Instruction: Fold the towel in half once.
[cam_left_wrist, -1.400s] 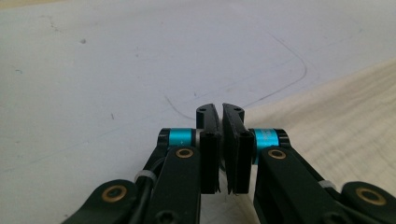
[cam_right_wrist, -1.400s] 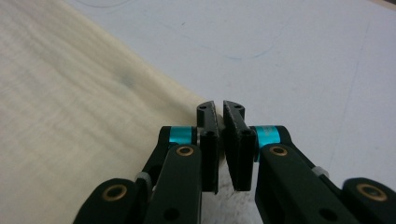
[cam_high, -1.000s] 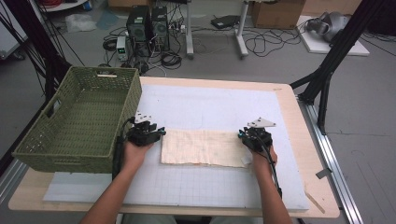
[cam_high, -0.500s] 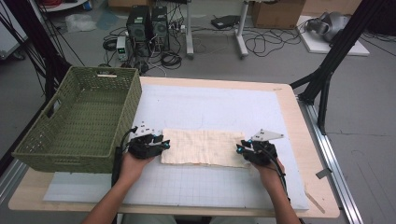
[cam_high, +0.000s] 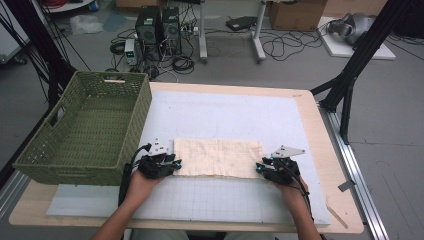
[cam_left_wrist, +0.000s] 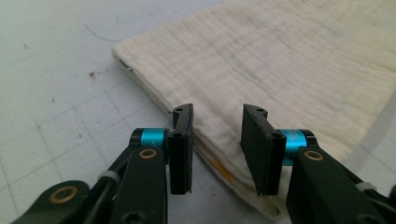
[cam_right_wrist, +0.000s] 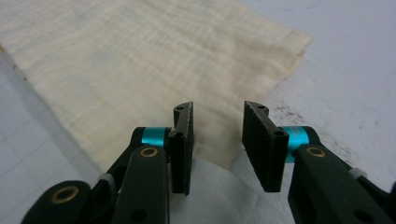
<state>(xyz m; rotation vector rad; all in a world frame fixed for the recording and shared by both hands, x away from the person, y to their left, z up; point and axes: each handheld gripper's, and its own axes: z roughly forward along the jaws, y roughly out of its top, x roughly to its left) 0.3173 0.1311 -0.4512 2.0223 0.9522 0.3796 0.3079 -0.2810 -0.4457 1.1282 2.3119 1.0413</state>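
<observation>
A person's two forearms come in over the near edge of the tabletop (cam_high: 320, 150), one gripper in each hand. The left gripper (cam_high: 172, 165) sits at the near-left corner of the folded cream cloth (cam_high: 217, 157), the right gripper (cam_high: 260, 167) at its near-right corner. The cloth lies flat as a long strip on the white grid mat (cam_high: 225, 115), near the mat's near edge and just right of the green woven basket (cam_high: 85, 130), which stands on the left edge of the tabletop with nothing showing in it.

The work looks midway. The cloth is already folded into layers, but neither corner is pinched, so the grab, a further fold or lift, and perhaps the move to the basket all seem left to do.

The high view gives the layout but not the jaws. The left gripper view settles that. The left gripper (cam_left_wrist: 217, 112) has its jaws partly apart, they have just been closing, and the stacked fold edge runs between them with the pads not pressing it. In the right gripper view, the right gripper (cam_right_wrist: 217, 109) also stands partly apart. Its jaws have just been opening, with the cloth's corner between them unclamped.

Beyond the far edge, computer towers (cam_high: 157, 25) and cables sit on the floor.
</observation>
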